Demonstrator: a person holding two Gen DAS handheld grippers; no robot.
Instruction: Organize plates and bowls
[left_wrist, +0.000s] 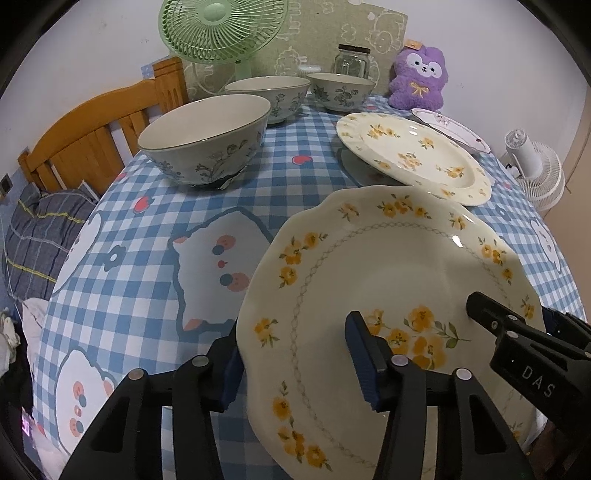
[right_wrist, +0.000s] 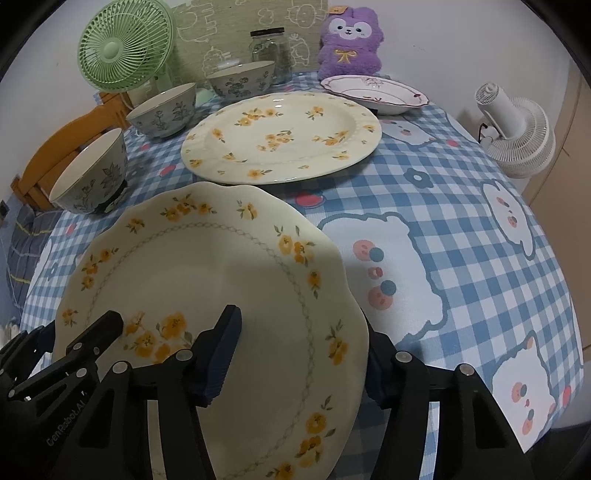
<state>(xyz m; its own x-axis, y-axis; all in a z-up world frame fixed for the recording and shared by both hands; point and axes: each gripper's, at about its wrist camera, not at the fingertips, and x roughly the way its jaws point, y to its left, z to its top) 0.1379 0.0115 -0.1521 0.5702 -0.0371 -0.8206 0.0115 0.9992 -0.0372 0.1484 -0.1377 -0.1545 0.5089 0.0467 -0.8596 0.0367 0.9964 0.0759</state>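
The scalloped plate (left_wrist: 388, 280) with yellow flowers is straddled at its near rim on both sides, over the checked tablecloth (left_wrist: 147, 229). The left gripper (left_wrist: 299, 358) has one finger above and one beneath the edge; the right gripper (right_wrist: 299, 354) likewise. Full clamping cannot be told yet. Glazed ceramic is judged stiff, slick, breakable, fairly heavy, so opposite rim edges are best gripped. Beyond lies the round plate (right_wrist: 280, 136), then bowls (left_wrist: 207, 136).

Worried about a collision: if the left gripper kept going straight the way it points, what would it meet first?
Probably the scalloped plate itself, whose rim already sits between the left gripper fingers; depth beyond is unclear.
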